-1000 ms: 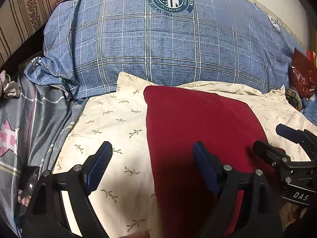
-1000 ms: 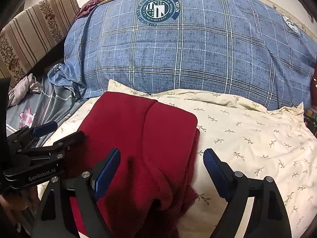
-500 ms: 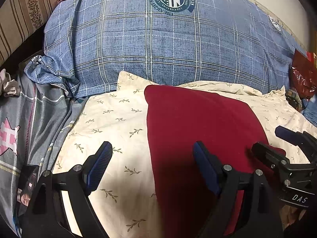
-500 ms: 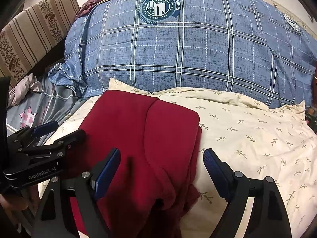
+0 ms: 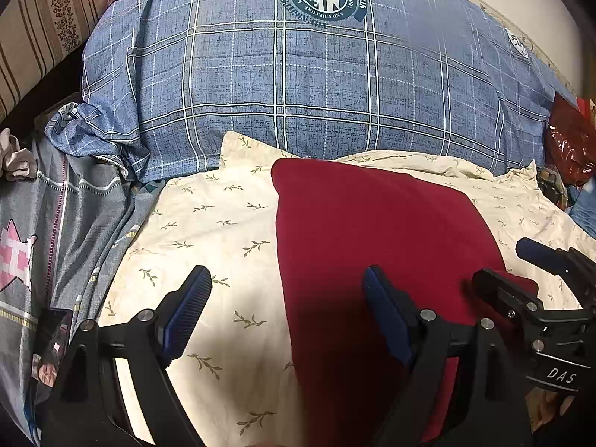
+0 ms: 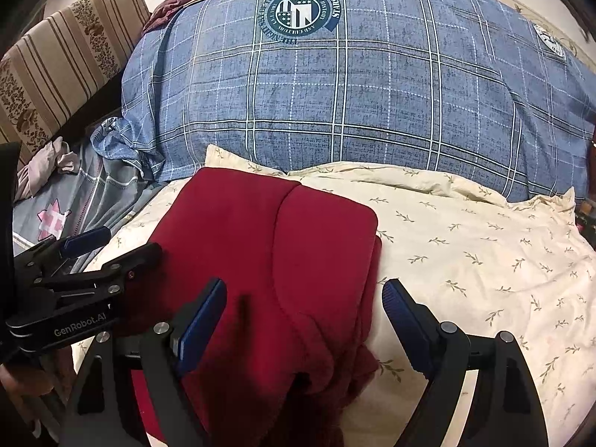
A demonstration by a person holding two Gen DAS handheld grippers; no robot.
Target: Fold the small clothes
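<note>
Red garment [image 6: 268, 260] lies on the cream leaf-print sheet [image 6: 484, 246] of the bed, below the blue plaid pillow [image 6: 354, 85]. Your left gripper [image 5: 287, 305] and right gripper [image 6: 303, 309] both hover released, grasping nothing. One side appears folded over; the bunched near end looks unfinished.

"GenRobot.AI" on left hand-held gripper [image 6: 108, 249]; "DAS" on right hand-held gripper [image 5: 521, 264].

Home bedroom: bed with cream leaf-print sheet [image 6: 484, 253], big blue plaid pillow [image 6: 372, 85], striped headboard [image 6: 56, 63].
</note>
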